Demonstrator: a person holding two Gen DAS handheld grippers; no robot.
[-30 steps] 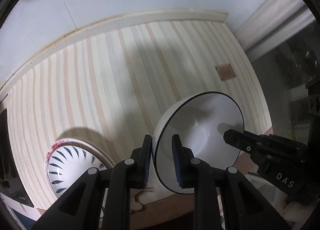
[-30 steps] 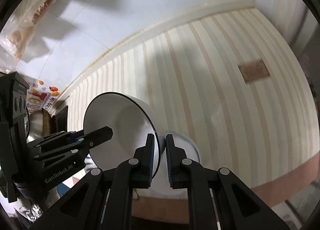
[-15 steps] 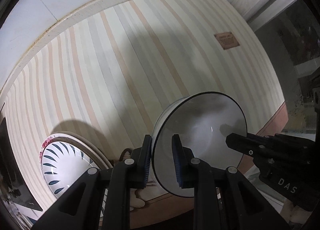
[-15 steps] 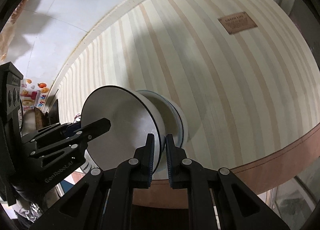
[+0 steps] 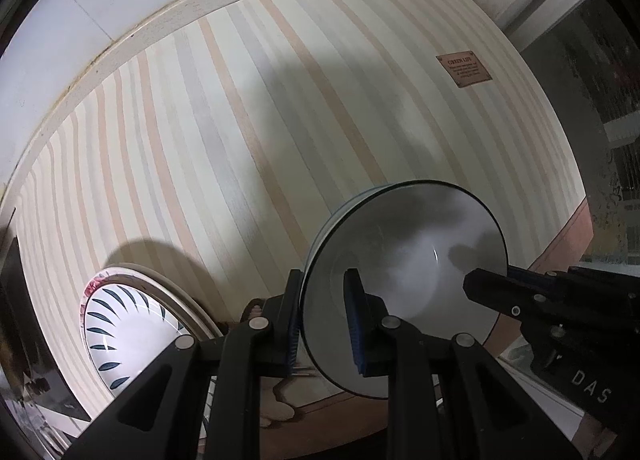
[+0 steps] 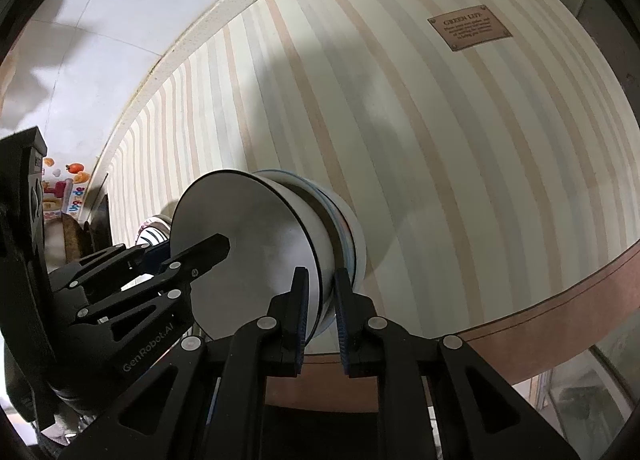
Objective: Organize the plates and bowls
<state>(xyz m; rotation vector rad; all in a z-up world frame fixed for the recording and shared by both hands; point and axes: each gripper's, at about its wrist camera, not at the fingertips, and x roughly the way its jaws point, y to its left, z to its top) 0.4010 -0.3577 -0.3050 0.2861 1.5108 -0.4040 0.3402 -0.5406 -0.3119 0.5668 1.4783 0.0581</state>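
A white bowl with a thin black rim (image 5: 404, 260) (image 6: 256, 244) is held by both grippers over the striped tablecloth. My left gripper (image 5: 324, 320) is shut on its near rim. My right gripper (image 6: 320, 320) is shut on the opposite rim and shows in the left wrist view (image 5: 520, 300). The bowl sits nested in a blue-rimmed white bowl (image 6: 352, 236) that rests on the cloth. A plate stack with a dark leaf pattern (image 5: 120, 336) lies to the left.
The striped tablecloth (image 5: 280, 120) has a brown label (image 5: 464, 70) at the far right and a brown border along the near edge (image 6: 540, 300). A white wall runs behind the table. Colourful packaging (image 6: 60, 188) lies at the far left.
Both grippers have lowered the black-rimmed bowl down into the blue-rimmed bowl. The right jaws have widened slightly around the rim.
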